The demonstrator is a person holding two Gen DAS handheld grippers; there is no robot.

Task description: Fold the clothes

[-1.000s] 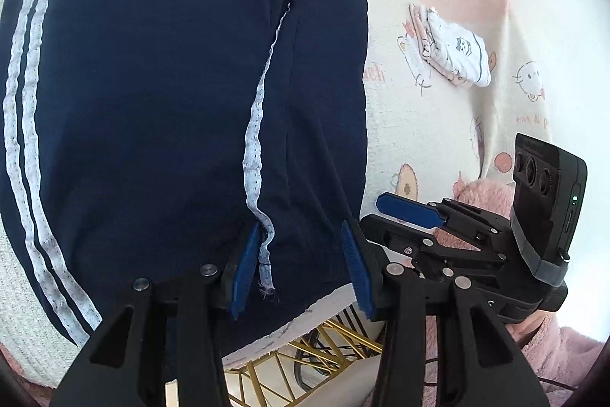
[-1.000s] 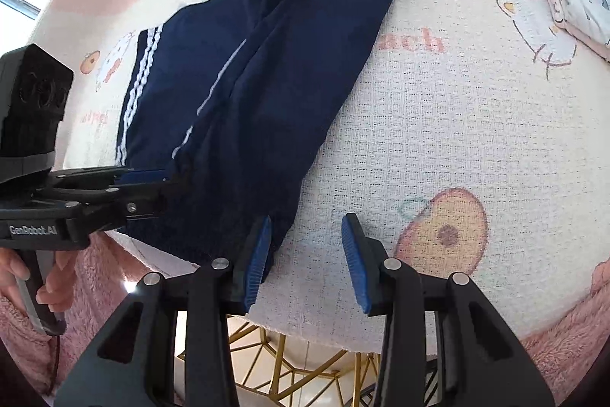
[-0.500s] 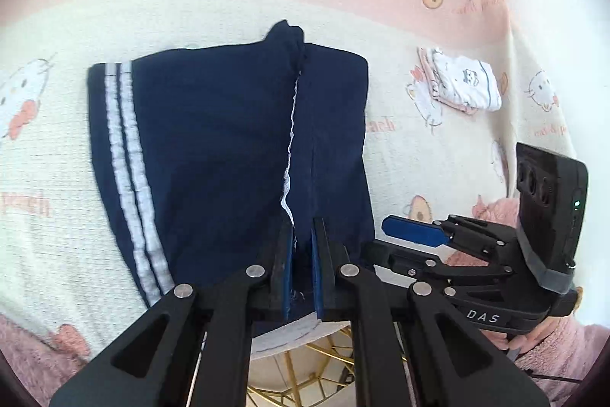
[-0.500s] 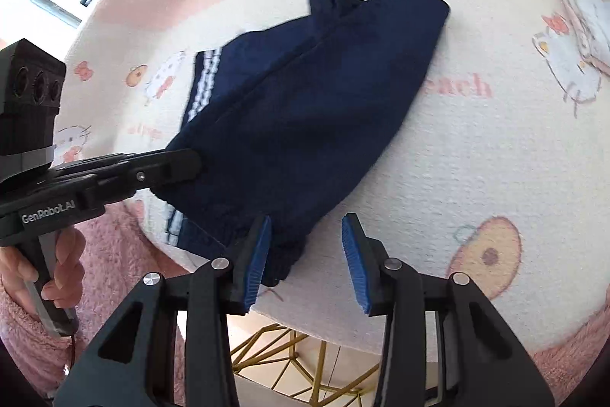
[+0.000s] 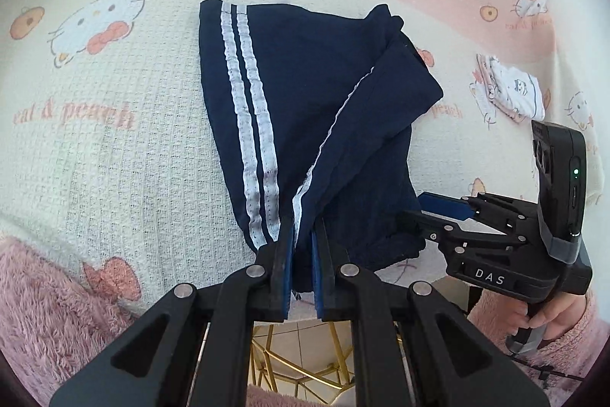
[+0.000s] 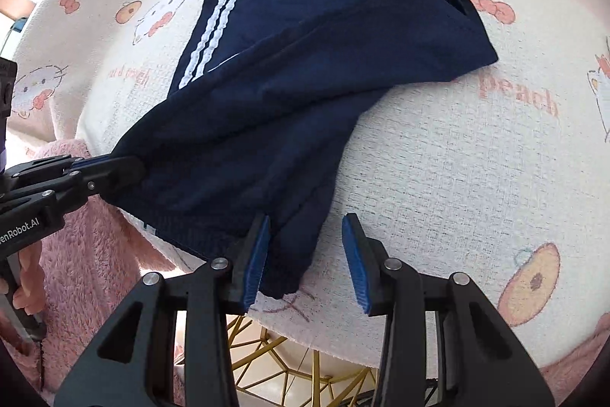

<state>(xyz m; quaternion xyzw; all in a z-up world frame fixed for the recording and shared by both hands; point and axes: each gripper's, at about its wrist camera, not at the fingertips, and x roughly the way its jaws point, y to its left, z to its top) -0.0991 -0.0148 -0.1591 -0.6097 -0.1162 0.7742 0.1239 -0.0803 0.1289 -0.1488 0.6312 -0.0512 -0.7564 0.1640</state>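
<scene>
Navy blue shorts [image 5: 312,94] with two white side stripes lie on a cream and pink cat-print blanket [image 5: 114,124]. My left gripper [image 5: 301,254] is shut on the near hem of the shorts by a white seam and holds it lifted off the blanket. In the right wrist view the shorts [image 6: 289,94] stretch from the far side toward me. My right gripper [image 6: 305,258] is open, its jaws either side of the near corner of the hem, which lies on the blanket. The left gripper [image 6: 126,166] shows there clamped on the left hem corner.
A small folded white garment [image 5: 507,94] lies on the blanket at the far right. The blanket's near edge hangs over a gold wire table frame [image 6: 289,361]. The right gripper's body [image 5: 507,243] sits to the right of the shorts.
The left gripper closed on the near hem and pulled back and up, lifting that edge. The shorts now look smaller and farther. The right gripper stayed open at the hem corner.
</scene>
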